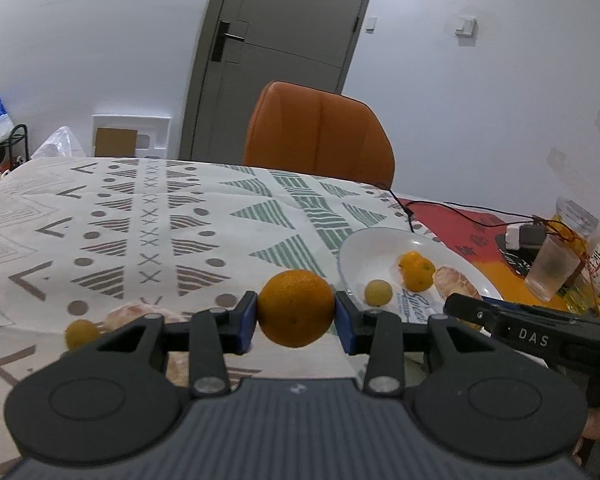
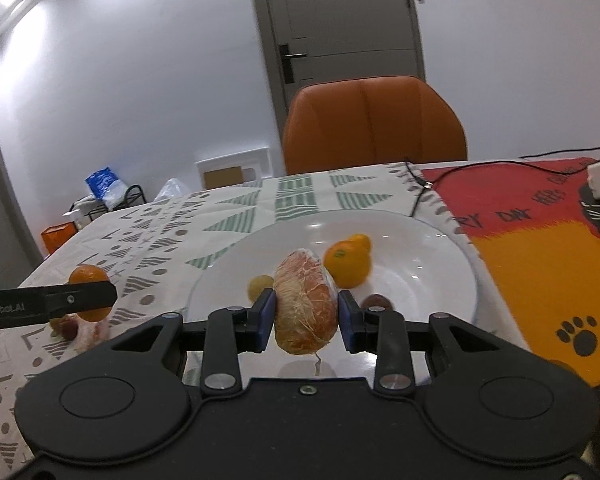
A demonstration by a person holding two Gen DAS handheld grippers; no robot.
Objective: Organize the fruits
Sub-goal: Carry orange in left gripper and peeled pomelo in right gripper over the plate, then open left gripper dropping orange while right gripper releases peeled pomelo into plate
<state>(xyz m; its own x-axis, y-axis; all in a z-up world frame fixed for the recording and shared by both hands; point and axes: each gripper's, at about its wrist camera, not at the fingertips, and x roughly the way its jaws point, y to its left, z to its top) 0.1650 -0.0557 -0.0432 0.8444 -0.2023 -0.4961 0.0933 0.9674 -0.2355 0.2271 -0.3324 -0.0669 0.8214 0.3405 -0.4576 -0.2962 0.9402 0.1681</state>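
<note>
My left gripper (image 1: 296, 316) is shut on a round orange (image 1: 296, 308) and holds it above the patterned tablecloth, left of the white plate (image 1: 364, 252). My right gripper (image 2: 306, 318) is shut on a peeled citrus segment (image 2: 306, 304) above the near part of the plate (image 2: 420, 280). On the plate lie a small mandarin (image 2: 348, 262), a small yellow fruit (image 2: 259, 286) and a dark brown fruit (image 2: 376, 302). In the left wrist view the plate holds the mandarin (image 1: 416, 272) and yellow fruit (image 1: 378, 292). The left gripper with its orange (image 2: 88, 276) shows at the left of the right wrist view.
A small yellow fruit (image 1: 80, 332) and a peeled segment (image 1: 136, 312) lie on the cloth at the left. An orange chair (image 1: 320, 132) stands behind the table. A glass (image 1: 548, 268), bottles and cables (image 1: 460, 216) sit at the right on a red and orange mat (image 2: 540, 232).
</note>
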